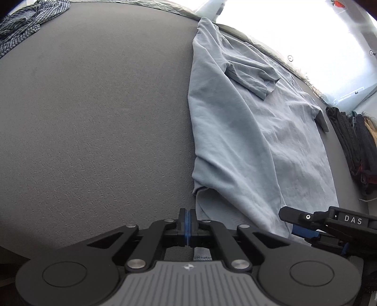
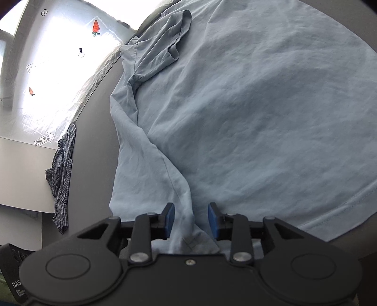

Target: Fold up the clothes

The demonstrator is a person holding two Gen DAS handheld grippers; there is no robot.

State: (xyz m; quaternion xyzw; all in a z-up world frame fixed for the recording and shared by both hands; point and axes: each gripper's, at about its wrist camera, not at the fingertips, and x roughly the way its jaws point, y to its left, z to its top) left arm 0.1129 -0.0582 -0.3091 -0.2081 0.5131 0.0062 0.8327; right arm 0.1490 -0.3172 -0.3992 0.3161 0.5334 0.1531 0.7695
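On the grey desk (image 1: pixel 94 117) the light blue T-shirt (image 1: pixel 247 131) lies spread along the right side in my left view, one long side already turned in over the body, a short sleeve (image 1: pixel 252 77) lying on top. My left tongs (image 1: pixel 187 221) are pressed fully together at the shirt's near corner; a scrap of stitched hem shows below the pads, but I cannot tell whether cloth is truly pinched between them. My right tongs (image 2: pixel 191 219) stand partly open, straddling a raised ridge of fabric near the hem (image 2: pixel 341 207), pads not touching it. Judgement on handling: thin, soft, light cloth, already wrinkled; it will drape and sag the instant it lifts, and a single layer could slip from smooth pads. Best hold looks like the stitched hem or the folded seam edge, where layers double up and give the pads something thicker. Lifting from one point would likely bunch it, so two holds apart along the near edge seem wiser. Room: a broad bare stretch of desk lies to the left of the shirt, good for swinging or laying a fold. Far left corner holds a crumpled checked shirt (image 1: pixel 28 21), well apart. A stack of dark folded clothes (image 1: pixel 353 146) sits near the shirt's right side, and the desk edge runs close behind it.
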